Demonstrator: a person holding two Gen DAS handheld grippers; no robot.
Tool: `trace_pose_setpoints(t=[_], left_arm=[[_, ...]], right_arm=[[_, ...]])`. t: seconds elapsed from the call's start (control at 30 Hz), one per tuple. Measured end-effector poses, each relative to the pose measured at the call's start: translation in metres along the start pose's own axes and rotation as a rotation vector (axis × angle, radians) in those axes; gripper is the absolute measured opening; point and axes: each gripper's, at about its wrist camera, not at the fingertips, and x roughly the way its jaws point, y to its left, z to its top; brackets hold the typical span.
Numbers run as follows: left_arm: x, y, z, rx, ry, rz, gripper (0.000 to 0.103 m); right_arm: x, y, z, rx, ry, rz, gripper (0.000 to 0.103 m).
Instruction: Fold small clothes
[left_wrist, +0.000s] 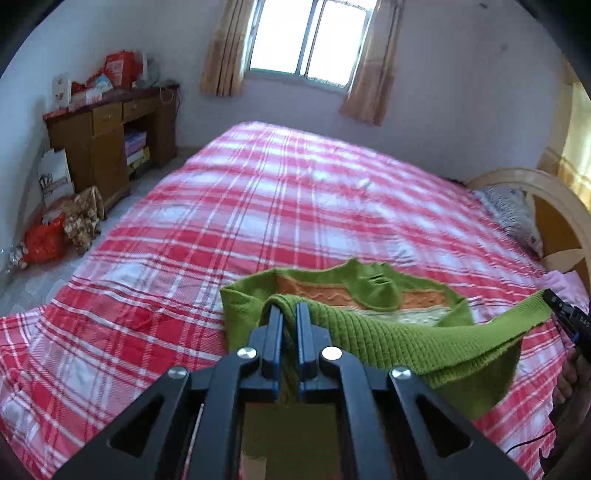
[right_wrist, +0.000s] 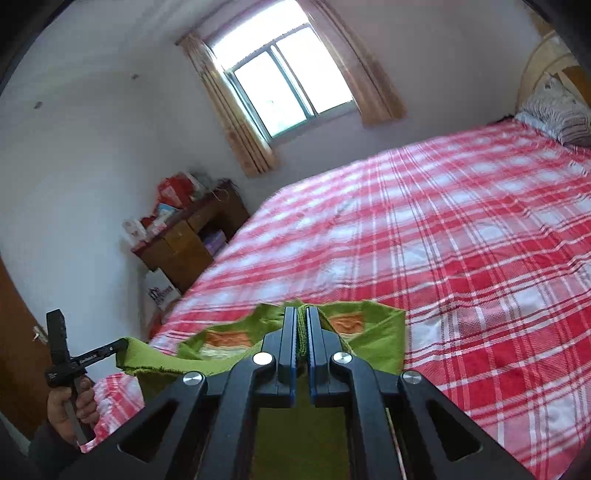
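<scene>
Left claw (left_wrist: 289, 307): black, two-fingered, pressed together on a bunched edge of the green knitted sweater (left_wrist: 406, 332), the ribbed knit wrapping over both fingertips and hanging down between the fingers toward the camera. Right claw (right_wrist: 303, 312): same make, likewise pinching a thin fold of the sweater's ribbed edge, which showed as a narrow green strip between the blue-lined fingers. Sweater: small, green, with an orange and cream patterned band across the chest; its far part lay flat on the bed (left_wrist: 258, 206) just beyond the claw tips, neckline away from the camera, while the near edge was raised off the bed and stretched between the two claws. In the left wrist view the raised edge ran rightward to the right claw at the frame's edge; in the right wrist view it ran leftward to the left claw, gripped by a person's hand (right_wrist: 72, 406). Bed: covered in a red-and-white plaid sheet, pillow (left_wrist: 513, 214) at the wooden headboard. Room: wooden desk (left_wrist: 107, 140) with bags and boxes, curtained window (left_wrist: 310, 37).
</scene>
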Motion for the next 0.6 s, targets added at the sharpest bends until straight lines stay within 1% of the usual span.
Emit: trace_pose_setpoints(t=[0.07, 0.27, 0.37, 0.4, 0.43, 0.47, 0.5, 0.53, 0.57, 0.6], left_arm=[[0.018, 0.001, 0.001, -0.005, 0.026, 0.010, 0.006], [0.079, 0.007, 0.000, 0.005, 0.105, 0.081, 0.006], [0.095, 0.007, -0.001, 0.014, 0.111, 0.114, 0.008], [0.098, 0.009, -0.001, 0.016, 0.104, 0.146, 0.011], [0.097, 0.011, -0.001, 0.016, 0.096, 0.171, 0.014], [0.098, 0.012, 0.000, 0.015, 0.090, 0.181, 0.017], [0.095, 0.017, 0.001, 0.006, 0.084, 0.200, 0.020], [0.092, 0.021, 0.001, -0.004, 0.080, 0.201, 0.027], [0.086, 0.026, 0.001, -0.015, 0.071, 0.199, 0.030], [0.083, 0.028, 0.000, -0.012, 0.060, 0.204, 0.031]], right_arm=[[0.025, -0.010, -0.001, 0.007, 0.037, -0.016, 0.004], [0.090, -0.034, -0.007, -0.009, 0.125, -0.081, 0.004], [0.120, -0.044, -0.006, -0.013, 0.179, -0.096, 0.004], [0.126, -0.049, -0.005, -0.012, 0.184, -0.119, 0.004], [0.132, -0.053, -0.003, -0.012, 0.184, -0.136, 0.009], [0.132, -0.056, -0.002, -0.012, 0.177, -0.155, 0.015], [0.130, -0.060, -0.001, -0.005, 0.165, -0.168, 0.038], [0.128, -0.063, 0.000, 0.005, 0.152, -0.160, 0.061], [0.124, -0.066, -0.001, 0.014, 0.135, -0.153, 0.063], [0.122, -0.068, -0.001, 0.011, 0.132, -0.160, 0.063]])
